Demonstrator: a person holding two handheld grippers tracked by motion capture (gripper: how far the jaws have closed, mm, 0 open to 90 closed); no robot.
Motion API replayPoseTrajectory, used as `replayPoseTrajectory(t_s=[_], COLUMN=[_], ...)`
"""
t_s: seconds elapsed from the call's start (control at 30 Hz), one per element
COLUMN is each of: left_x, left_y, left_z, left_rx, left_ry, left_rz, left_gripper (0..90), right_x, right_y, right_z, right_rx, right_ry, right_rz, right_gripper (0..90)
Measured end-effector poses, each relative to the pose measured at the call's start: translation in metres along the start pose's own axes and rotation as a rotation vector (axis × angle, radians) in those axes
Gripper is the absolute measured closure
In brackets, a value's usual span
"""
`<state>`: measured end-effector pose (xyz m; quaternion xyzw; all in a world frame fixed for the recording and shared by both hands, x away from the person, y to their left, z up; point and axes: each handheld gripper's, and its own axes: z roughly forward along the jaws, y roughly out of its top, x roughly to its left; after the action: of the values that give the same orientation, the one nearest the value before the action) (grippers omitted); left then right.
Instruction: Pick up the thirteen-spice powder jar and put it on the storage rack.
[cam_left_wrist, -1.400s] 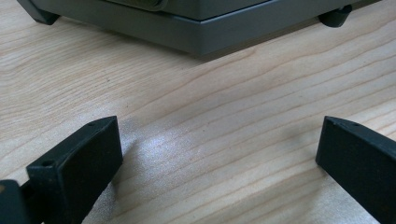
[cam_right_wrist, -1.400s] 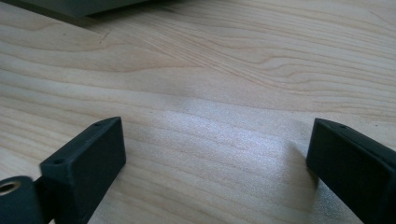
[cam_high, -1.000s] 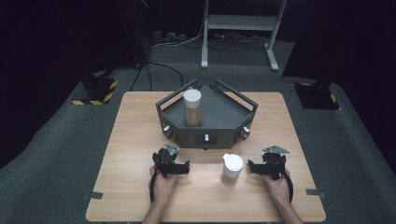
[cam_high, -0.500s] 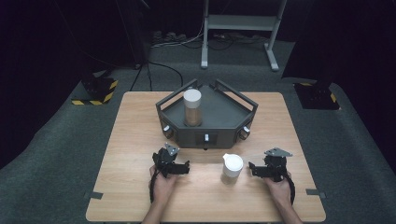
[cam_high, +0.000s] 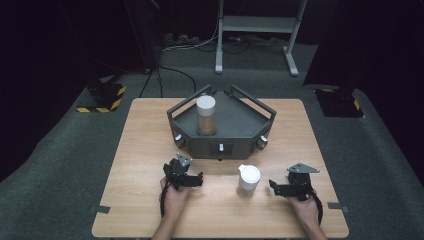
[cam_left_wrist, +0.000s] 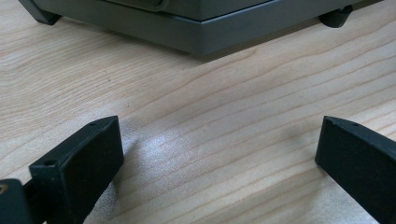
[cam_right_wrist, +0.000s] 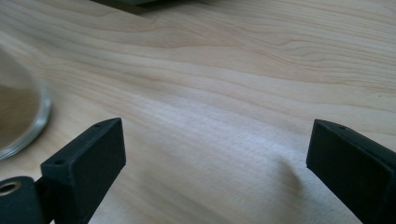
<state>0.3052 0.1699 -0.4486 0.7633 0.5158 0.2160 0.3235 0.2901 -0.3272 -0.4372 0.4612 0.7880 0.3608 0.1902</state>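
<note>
On the wooden table (cam_high: 145, 150), seen from the high view, I am resting my left gripper (cam_high: 196, 180) near the front edge, just short of the dark grey angular tray (cam_high: 250, 125), which is carrying a tall white-capped jar (cam_high: 206, 116). My right gripper (cam_high: 276, 187) is lying low and pointing toward the small white-lidded jar (cam_high: 248, 180), close beside it but apart. Along the left gripper (cam_left_wrist: 215, 154) view, both jaws are standing wide apart over bare wood, with the tray's base (cam_left_wrist: 187, 28) ahead. Along the right gripper (cam_right_wrist: 215, 154) view, the jaws are likewise spread and gripping nothing, and the small jar's glass foot (cam_right_wrist: 18, 116) is showing at the left edge, clear of the jaws.
</note>
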Motion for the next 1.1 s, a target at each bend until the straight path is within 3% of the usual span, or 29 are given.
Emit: replayPoseTrajectory(t_s=[0.53,0.8,1.1], left_x=[0.0,0.0,0.0], left_y=[0.0,0.0,0.0], left_z=[0.0,0.0,0.0], left_rx=[0.0,0.0,0.0], left_ry=[0.0,0.0,0.0], left_rz=[0.0,-0.001,0.0], left_gripper=[1.1,1.1,1.1], right_x=[0.013,0.027,0.034], right_y=[-0.009,-0.009,-0.009], right_z=[-0.011,-0.01,-0.008], right_rx=[0.012,0.014,0.016], right_ry=[0.106,0.111,0.156], right_rz=[-0.075,-0.129,-0.157], right_gripper=[4.5,4.4,4.4])
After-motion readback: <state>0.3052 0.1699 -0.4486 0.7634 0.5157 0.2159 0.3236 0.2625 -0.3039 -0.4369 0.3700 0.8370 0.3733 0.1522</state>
